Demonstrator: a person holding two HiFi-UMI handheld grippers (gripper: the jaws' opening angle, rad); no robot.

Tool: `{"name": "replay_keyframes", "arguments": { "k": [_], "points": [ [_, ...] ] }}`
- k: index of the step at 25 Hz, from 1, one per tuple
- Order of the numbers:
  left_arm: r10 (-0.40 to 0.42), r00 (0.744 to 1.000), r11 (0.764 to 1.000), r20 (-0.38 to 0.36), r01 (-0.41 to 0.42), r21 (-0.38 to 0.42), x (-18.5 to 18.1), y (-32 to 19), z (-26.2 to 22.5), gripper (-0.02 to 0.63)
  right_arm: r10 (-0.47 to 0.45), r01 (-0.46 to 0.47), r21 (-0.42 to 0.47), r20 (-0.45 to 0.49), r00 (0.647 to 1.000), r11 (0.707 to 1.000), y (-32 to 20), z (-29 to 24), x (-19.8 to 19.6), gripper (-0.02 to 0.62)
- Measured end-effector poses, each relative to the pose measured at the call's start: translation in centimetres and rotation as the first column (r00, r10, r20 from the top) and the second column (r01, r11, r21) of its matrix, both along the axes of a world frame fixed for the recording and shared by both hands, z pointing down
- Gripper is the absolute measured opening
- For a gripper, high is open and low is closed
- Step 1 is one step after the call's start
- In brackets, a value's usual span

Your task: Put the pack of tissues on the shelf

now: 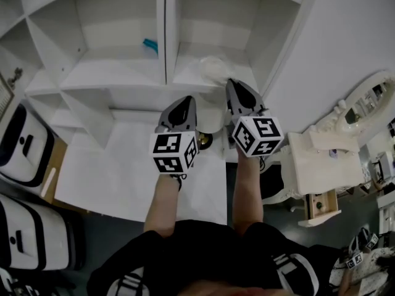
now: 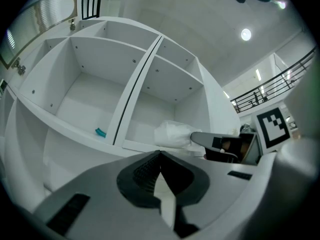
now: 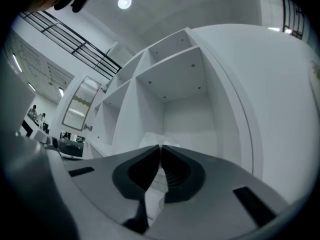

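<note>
The pack of tissues, white in a crinkled clear wrapper, lies on the floor of the right-hand compartment of the white shelf unit. My right gripper is shut, its tip right against the pack's near side. Whether it pinches any wrapper I cannot tell. From the left gripper view the pack shows with the right gripper touching it. Just over the closed tips of the right gripper the pack peeks out. My left gripper is shut and holds nothing, below the shelf's front edge; its tips meet.
A small teal object lies in the left compartment, also visible as the teal object. A white dressing table with a mirror stands to the right. Black-and-white cases stand on the floor at left.
</note>
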State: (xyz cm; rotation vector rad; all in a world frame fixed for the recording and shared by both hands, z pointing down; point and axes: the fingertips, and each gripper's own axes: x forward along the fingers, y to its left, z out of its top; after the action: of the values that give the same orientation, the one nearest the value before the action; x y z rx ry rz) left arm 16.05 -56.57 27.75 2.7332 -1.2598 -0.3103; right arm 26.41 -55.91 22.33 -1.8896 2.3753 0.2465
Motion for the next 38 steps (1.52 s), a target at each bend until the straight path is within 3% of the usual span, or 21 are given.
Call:
{"name": "replay_keyframes", "arguments": {
  "k": [6, 10, 12, 14, 20, 25, 31, 38],
  "points": [
    [0.011, 1.0, 1.0, 0.016, -0.011, -0.011, 0.5, 0.1, 0.6, 0.011, 0.071, -0.077, -0.062, -0.089, 0.993, 0.995, -1.6, 0.8, 0.2, 0.021],
    [0.013, 1.0, 1.0, 0.023, -0.013, -0.017, 0.4, 0.3, 1.0, 0.011, 0.079, -0.086, -0.056, -0.103, 0.992, 0.995, -1.6, 1.1, 0.0, 0.023],
    [0.014, 1.0, 1.0, 0.025, -0.013, -0.022, 0.3, 0.3, 1.1, 0.011, 0.074, -0.079, -0.039, -0.097, 0.993, 0.996, -1.4, 0.9, -0.2, 0.064],
    [0.014, 0.999, 1.0, 0.029, -0.014, -0.026, 0.3, 0.3, 1.2, 0.011, 0.059, -0.061, -0.014, -0.089, 0.994, 0.998, -1.0, 0.5, -0.4, 0.146],
    [0.026, 0.999, 0.999, 0.037, -0.025, -0.032, 0.4, 0.5, 1.5, 0.011, 0.012, -0.01, 0.085, -0.026, 1.0, 0.996, 1.2, -0.8, -0.6, 0.193],
    [0.037, 0.999, 0.999, 0.024, -0.036, -0.029, 0.6, 0.7, 1.1, 0.011, 0.053, -0.056, 0.112, 0.033, 0.998, 0.992, 2.7, -0.9, 0.6, 0.19],
    [0.048, 0.998, 0.998, 0.027, -0.047, -0.051, 0.6, 0.9, 2.4, 0.011, 0.104, -0.112, 0.097, 0.084, 0.991, 0.989, 4.8, 1.6, 2.1, 0.066],
    [0.071, 0.997, 0.996, 0.039, -0.069, -0.048, 1.2, 1.1, 3.6, 0.011, 0.11, -0.112, 0.02, 0.092, 0.99, 0.993, 5.3, 5.2, 2.8, 0.027]
  ]
}}
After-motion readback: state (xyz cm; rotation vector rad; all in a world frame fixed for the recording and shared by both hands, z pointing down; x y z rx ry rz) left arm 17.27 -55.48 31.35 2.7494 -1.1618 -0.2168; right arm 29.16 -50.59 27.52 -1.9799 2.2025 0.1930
